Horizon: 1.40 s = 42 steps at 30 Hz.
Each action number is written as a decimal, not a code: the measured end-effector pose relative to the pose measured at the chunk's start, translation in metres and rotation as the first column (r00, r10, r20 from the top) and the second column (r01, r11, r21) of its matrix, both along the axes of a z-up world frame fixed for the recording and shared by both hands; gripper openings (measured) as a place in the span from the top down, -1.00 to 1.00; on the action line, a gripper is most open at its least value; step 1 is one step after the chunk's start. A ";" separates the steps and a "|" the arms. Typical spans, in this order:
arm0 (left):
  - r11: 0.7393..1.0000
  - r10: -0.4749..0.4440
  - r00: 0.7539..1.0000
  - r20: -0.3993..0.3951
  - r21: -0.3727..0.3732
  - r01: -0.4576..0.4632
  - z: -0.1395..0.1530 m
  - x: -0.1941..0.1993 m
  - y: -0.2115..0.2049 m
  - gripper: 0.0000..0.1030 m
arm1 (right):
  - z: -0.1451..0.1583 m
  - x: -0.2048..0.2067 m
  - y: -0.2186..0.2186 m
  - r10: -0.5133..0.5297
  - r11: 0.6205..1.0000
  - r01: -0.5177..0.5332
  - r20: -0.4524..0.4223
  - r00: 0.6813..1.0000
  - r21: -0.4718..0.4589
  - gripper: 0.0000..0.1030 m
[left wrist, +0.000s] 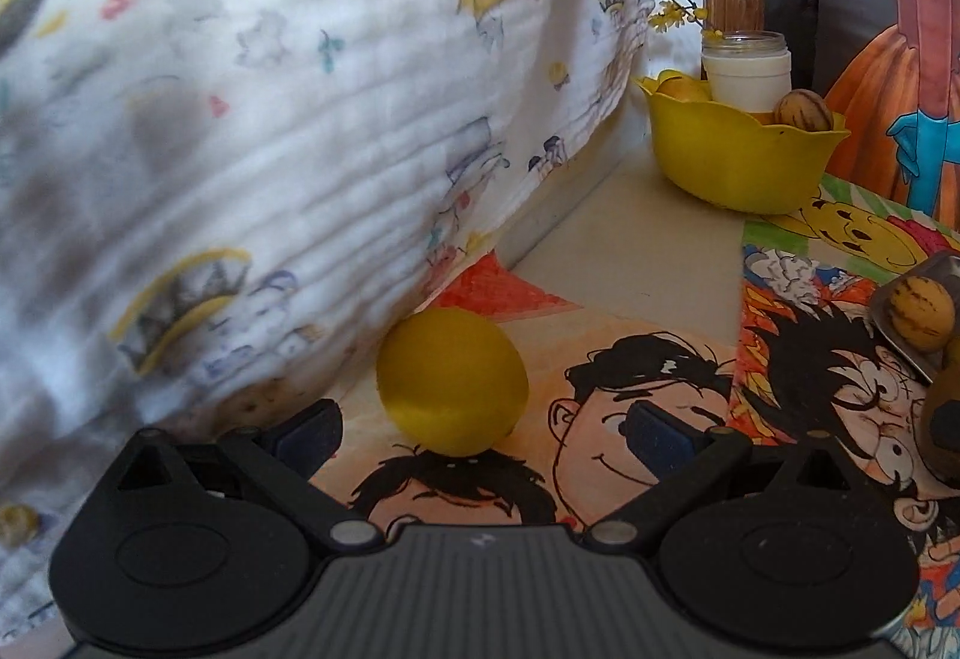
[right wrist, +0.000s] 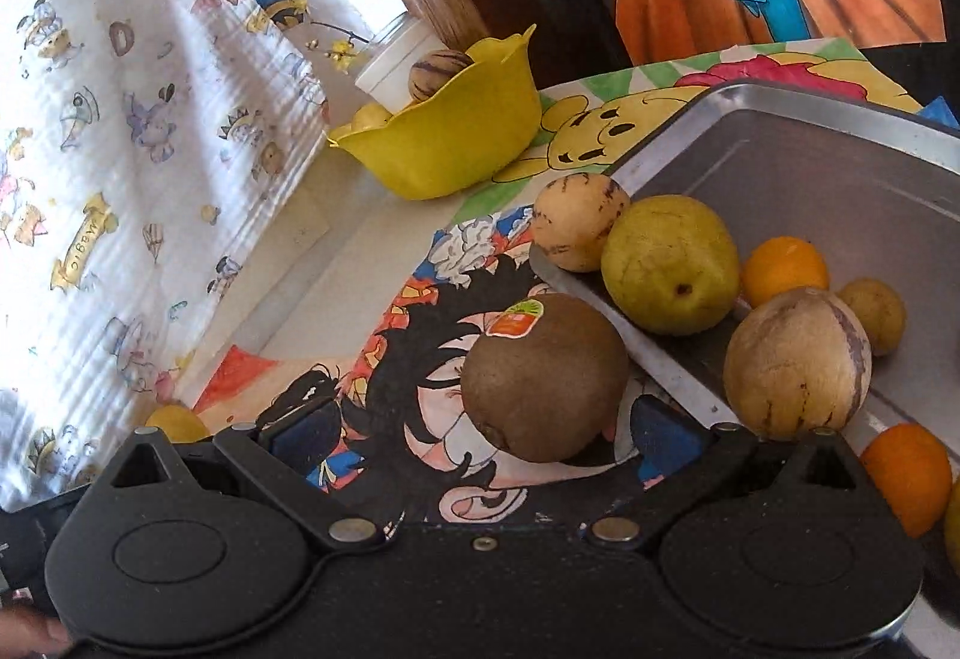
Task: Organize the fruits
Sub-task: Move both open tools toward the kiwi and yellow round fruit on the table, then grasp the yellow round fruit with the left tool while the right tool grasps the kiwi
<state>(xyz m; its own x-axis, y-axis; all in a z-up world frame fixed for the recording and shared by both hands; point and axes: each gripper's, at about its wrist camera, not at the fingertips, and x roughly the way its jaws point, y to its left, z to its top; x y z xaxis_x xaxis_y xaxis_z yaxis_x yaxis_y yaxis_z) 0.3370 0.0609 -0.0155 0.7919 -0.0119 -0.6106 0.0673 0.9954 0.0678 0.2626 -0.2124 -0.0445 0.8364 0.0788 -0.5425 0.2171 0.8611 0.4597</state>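
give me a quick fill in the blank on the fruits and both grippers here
1. The left gripper is open around a ____ round fruit.
2. The brown fruit between the right gripper fingers bears a ____.
3. The striped fruit sits in the yellow ____.
4. The green pear lies in the metal ____.

Missing: yellow; sticker; bowl; tray

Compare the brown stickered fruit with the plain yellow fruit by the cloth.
The brown fruit is dull brown with a sticker; the yellow fruit is bright and unlabelled. The brown fruit sits by the metal tray, the yellow fruit beside the printed cloth. Both rest ungrasped between open jaws.
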 end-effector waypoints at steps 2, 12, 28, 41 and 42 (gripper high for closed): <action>1.000 -0.004 1.000 -0.002 0.010 0.004 -0.002 0.005 -0.001 -0.99 | -0.001 0.001 0.001 0.002 1.000 -0.002 0.012 1.000 0.005 -0.99; 0.999 -0.039 0.998 0.043 0.014 0.038 -0.001 0.014 -0.009 -0.70 | -0.001 -0.004 0.003 0.008 1.000 -0.008 0.056 0.998 0.001 -0.98; 0.994 -0.029 0.994 0.106 -0.104 0.040 0.012 0.020 -0.005 -0.45 | 0.010 0.011 0.017 0.171 0.970 -0.156 0.066 0.983 -0.184 -0.95; 0.996 -0.045 0.992 0.120 -0.073 0.054 0.010 0.028 -0.012 -0.42 | 0.003 0.032 0.029 0.245 0.939 -0.229 0.031 0.969 -0.255 -0.72; 0.997 -0.039 0.992 0.117 -0.065 0.047 0.009 0.030 -0.012 -0.41 | 0.001 0.035 0.029 0.243 0.939 -0.229 0.024 0.970 -0.258 -0.70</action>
<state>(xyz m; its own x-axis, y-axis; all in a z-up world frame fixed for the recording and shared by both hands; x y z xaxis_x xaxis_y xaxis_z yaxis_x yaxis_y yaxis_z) 0.3666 0.0490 -0.0064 0.8550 -0.0859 -0.5114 0.1060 0.9943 0.0101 0.2975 -0.1831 -0.0430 0.8390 0.1444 -0.5246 -0.0254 0.9735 0.2274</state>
